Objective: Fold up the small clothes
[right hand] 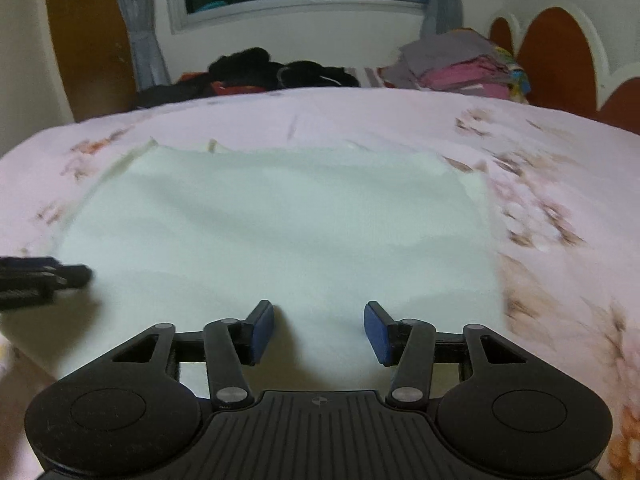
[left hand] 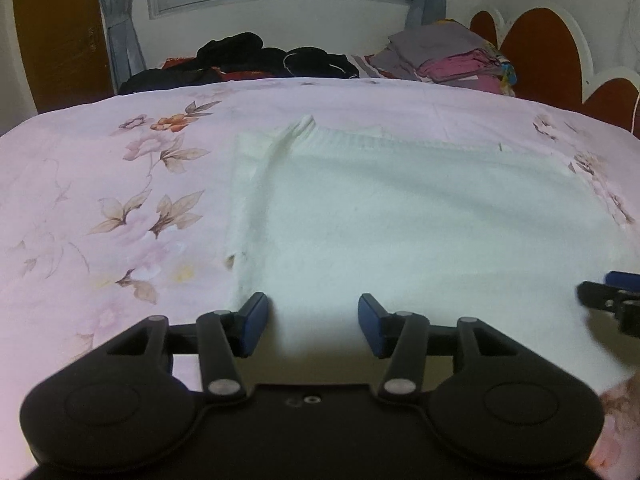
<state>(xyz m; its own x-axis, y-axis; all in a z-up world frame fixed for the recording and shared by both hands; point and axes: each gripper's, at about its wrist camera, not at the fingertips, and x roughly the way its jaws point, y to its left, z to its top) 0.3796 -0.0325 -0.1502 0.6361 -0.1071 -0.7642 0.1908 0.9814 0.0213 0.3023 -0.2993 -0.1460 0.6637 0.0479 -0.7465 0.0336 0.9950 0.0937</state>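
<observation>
Both grippers' fingers (left hand: 252,322) (right hand: 376,330) gape empty over the white garment (left hand: 400,216); only left view shows its folded sleeve (left hand: 280,148)

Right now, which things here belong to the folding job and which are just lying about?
In the job: white garment, left gripper, right gripper.
Lying about: black clothes heap, folded stack, floral bedsheet.

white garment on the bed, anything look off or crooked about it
Mostly flat, but the white garment has a raised ridge of bunched fabric along its left side, poking past the far edge. Both grippers are open at its near edge.
</observation>
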